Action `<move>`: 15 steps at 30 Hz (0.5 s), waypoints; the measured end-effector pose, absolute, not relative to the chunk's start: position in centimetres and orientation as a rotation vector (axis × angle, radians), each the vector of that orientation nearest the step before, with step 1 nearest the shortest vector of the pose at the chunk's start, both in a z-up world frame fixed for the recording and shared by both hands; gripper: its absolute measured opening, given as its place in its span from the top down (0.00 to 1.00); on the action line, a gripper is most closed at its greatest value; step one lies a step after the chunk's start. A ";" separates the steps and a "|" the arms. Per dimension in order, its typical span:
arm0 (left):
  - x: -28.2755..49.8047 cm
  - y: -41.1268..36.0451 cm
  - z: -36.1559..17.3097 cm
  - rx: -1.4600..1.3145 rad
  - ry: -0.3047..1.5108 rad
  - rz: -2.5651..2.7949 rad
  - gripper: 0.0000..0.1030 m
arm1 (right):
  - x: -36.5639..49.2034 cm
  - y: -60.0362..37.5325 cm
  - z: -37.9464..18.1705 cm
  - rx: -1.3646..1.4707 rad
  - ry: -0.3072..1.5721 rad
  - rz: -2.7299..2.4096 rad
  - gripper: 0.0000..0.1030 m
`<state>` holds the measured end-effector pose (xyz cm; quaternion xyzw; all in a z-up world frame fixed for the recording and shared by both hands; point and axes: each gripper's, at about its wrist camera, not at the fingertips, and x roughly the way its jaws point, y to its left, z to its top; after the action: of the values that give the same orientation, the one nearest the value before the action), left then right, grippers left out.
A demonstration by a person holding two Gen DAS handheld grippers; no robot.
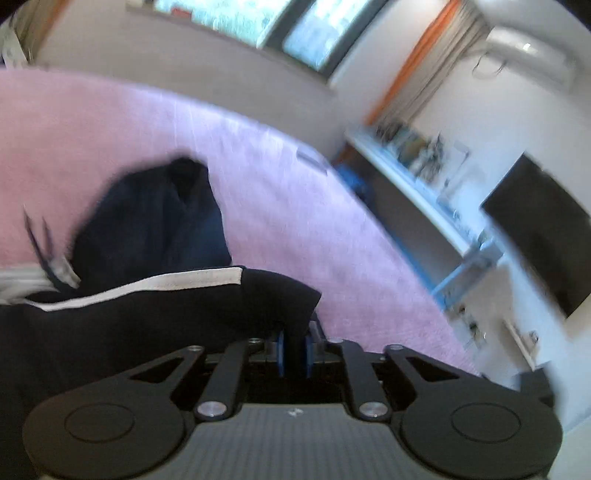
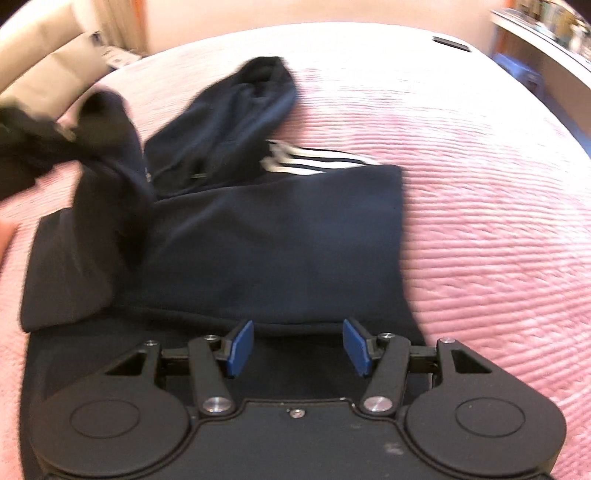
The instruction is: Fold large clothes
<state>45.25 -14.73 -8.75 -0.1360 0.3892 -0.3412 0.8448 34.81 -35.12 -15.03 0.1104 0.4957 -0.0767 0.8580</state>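
A dark navy hoodie [image 2: 273, 243] with white sleeve stripes [image 2: 314, 162] lies on the pink bedspread [image 2: 480, 184], its hood [image 2: 243, 107] pointing to the far side. My left gripper [image 1: 294, 352] is shut on a fold of the hoodie [image 1: 184, 314] and holds it lifted; a white stripe [image 1: 147, 286] runs along that fold. In the right wrist view the lifted part [image 2: 107, 147] hangs blurred at the left. My right gripper [image 2: 299, 347] is open and empty, just above the hoodie's near hem.
The pink bed [image 1: 295, 221] fills most of both views. Pillows [image 2: 55, 70] lie at its far left. A shelf with clutter [image 1: 417, 173] and a dark screen [image 1: 543, 236] stand along the wall beyond the bed's right edge. Windows [image 1: 258, 22] are behind.
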 end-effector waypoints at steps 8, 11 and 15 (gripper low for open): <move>46.1 -12.0 -15.5 -0.338 0.994 -0.604 0.56 | 36.2 -38.0 -16.3 0.303 1.018 -0.104 0.33; 45.2 -8.5 -14.7 -0.323 0.998 -0.520 0.52 | 38.3 -37.1 -16.3 0.305 0.958 -0.032 0.27; 45.2 -5.2 -14.2 -0.308 1.005 -0.424 0.52 | 42.3 -37.0 -17.5 0.357 0.932 -0.005 0.27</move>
<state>45.23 -5.20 -14.16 -0.1457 0.4759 -0.2008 0.8437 42.30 -36.97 -17.50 0.1712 0.4471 -0.0023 0.8780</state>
